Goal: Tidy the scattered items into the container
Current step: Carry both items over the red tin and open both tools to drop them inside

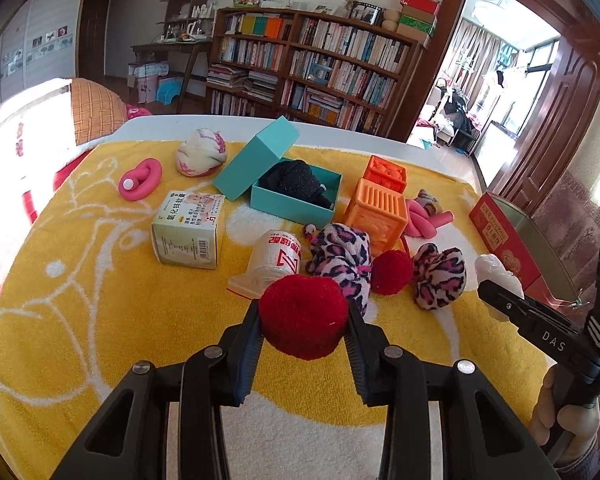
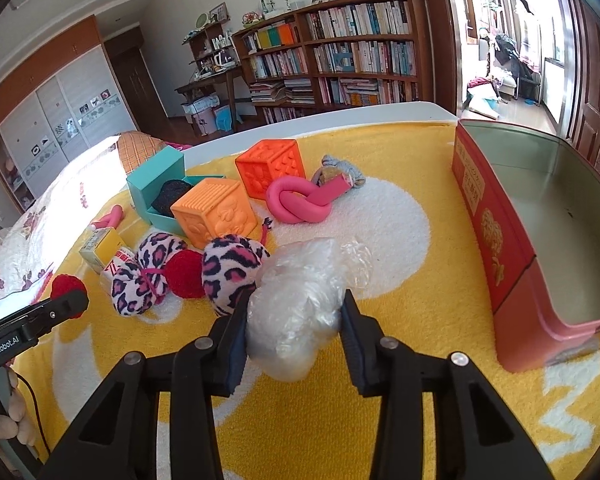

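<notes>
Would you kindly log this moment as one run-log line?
left gripper: shut on red pompom | right gripper: shut on crumpled plastic bag | red tin: nothing visible inside
</notes>
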Demonstrator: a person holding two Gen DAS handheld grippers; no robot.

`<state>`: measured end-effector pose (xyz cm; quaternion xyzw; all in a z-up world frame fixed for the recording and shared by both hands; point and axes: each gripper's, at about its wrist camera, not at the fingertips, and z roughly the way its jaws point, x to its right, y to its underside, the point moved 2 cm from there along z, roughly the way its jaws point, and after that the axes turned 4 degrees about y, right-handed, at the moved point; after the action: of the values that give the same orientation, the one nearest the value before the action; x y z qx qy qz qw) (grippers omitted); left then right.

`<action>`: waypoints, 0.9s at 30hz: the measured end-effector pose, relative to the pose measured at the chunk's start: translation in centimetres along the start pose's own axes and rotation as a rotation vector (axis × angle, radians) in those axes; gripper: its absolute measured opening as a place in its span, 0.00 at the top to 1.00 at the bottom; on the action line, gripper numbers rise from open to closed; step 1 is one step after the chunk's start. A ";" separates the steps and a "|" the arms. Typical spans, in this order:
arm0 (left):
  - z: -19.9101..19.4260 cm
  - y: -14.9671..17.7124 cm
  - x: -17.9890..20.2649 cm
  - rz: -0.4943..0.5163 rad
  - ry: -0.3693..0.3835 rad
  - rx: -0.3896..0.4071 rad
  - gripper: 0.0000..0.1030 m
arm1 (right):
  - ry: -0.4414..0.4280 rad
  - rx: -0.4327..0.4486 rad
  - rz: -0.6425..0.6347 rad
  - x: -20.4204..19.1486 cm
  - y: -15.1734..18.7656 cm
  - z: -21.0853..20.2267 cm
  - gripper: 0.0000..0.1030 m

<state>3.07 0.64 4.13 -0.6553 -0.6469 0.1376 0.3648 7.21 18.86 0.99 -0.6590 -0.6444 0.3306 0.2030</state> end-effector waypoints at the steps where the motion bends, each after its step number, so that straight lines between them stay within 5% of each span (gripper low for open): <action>1: -0.2 0.0 0.5 0.010 0.003 0.002 0.61 | -0.003 0.011 0.004 0.1 -0.1 -0.3 0.58; 8: -0.4 -0.6 4.5 0.067 0.051 0.004 0.61 | 0.000 0.113 0.051 2.4 -1.0 -4.2 0.58; 15: 1.7 -1.2 10.0 0.120 0.142 -0.031 0.61 | 0.114 0.223 0.137 8.5 -2.6 -8.6 0.58; 27: 5.5 -2.7 22.3 0.252 0.296 -0.067 0.61 | 0.262 0.254 0.287 19.5 -3.2 -11.2 0.58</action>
<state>0.28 23.12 8.58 -0.7561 -0.5032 0.0629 0.4137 11.74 40.14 7.64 -0.7504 -0.4654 0.3460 0.3171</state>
